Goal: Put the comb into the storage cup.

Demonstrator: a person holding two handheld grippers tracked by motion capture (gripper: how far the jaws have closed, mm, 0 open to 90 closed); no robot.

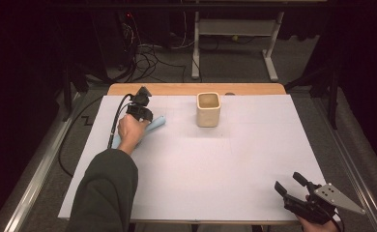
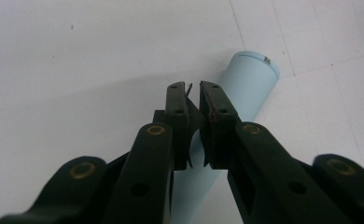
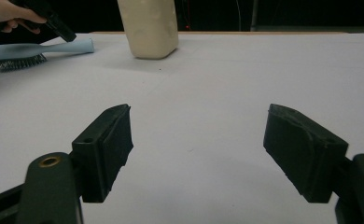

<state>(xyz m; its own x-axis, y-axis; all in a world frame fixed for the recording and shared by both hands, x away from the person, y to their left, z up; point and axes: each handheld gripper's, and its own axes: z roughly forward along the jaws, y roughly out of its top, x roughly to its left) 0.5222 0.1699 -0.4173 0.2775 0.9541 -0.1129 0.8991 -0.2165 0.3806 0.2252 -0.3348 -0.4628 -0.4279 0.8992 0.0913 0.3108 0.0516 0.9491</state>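
Note:
A light-blue hairbrush (image 1: 156, 123) lies on the white table top at the far left, handle pointing toward a cream square cup (image 1: 208, 109). My left gripper (image 1: 144, 117) hangs just over the handle (image 2: 252, 79). Its jaws are almost together with only a thin slit between them, and the handle passes beneath them rather than between them. In the right gripper view the brush (image 3: 26, 51) rests bristles down, with the left gripper (image 3: 63, 31) touching or just above its handle. My right gripper (image 1: 290, 182) stands open and empty at the near right corner, jaws wide apart (image 3: 196, 140).
The cup (image 3: 148, 28) stands at the back middle of the white sheet (image 1: 215, 159). A wooden table edge (image 1: 177, 89) runs behind it. The left gripper's cable (image 1: 115, 121) trails off the left side. Table legs and cables lie on the floor beyond.

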